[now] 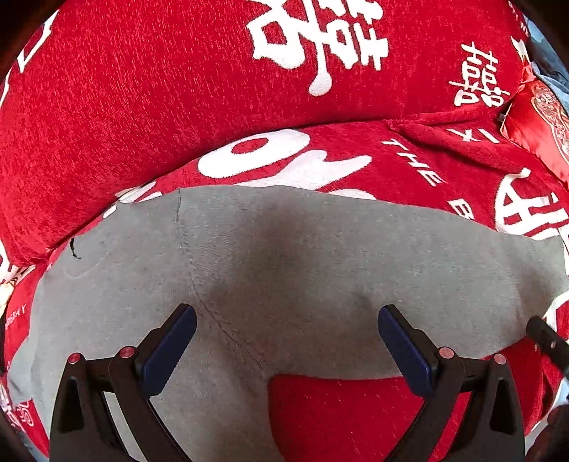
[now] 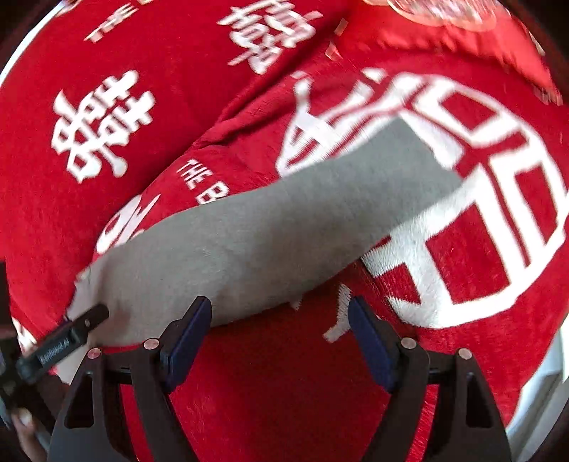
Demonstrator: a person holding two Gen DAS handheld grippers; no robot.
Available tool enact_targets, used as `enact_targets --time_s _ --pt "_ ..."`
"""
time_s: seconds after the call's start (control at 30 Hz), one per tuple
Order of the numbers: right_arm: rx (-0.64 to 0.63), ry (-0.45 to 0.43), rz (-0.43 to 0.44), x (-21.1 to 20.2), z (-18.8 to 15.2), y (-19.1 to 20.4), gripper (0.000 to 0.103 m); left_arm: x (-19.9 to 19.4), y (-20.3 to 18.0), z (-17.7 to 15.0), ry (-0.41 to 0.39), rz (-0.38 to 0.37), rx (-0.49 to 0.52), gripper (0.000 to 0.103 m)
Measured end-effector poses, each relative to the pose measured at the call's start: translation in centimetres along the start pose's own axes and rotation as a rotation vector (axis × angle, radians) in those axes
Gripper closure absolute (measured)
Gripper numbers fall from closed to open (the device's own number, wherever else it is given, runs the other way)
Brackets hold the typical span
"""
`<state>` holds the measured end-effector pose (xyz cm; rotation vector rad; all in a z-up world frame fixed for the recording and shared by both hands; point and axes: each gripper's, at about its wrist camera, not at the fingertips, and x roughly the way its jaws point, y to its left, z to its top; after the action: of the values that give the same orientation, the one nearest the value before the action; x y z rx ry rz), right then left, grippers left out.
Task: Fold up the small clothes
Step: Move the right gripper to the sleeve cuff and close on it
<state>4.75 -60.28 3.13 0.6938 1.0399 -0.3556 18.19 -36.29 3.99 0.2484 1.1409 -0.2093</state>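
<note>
A small grey garment lies flat on a red sofa seat cover with white lettering. A seam runs down its left part. My left gripper is open just above the garment's near middle, holding nothing. In the right wrist view the grey garment stretches diagonally from lower left to upper right. My right gripper is open over the garment's near edge and the red cover, empty. The left gripper's fingertip shows on the garment's left end.
A red sofa back cushion with white characters rises behind the garment. A shiny red satin pillow sits at the right, also at the top of the right wrist view. The right gripper's finger enters at the right edge.
</note>
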Motion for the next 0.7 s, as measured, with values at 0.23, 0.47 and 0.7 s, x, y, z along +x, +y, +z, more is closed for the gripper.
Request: enact_targets --time_s 0.23,0.47,0.7 --pt "0.140 0.005 0.124 2.6 2.6 -2.9 0.019 1.9 -0.4 0.2 0.028 0.001 0.000 0.001" --pt "0.145 -0.036 0.201 3.2 5.0 -3.2 0.066 2.6 0.1 0.9 0.020 -0.032 -0.047 0.001" --pt "0.045 -0.064 0.126 1.8 5.1 -2.2 0.096 4.4 1.9 1.6 0.026 -0.048 -0.175 0.001"
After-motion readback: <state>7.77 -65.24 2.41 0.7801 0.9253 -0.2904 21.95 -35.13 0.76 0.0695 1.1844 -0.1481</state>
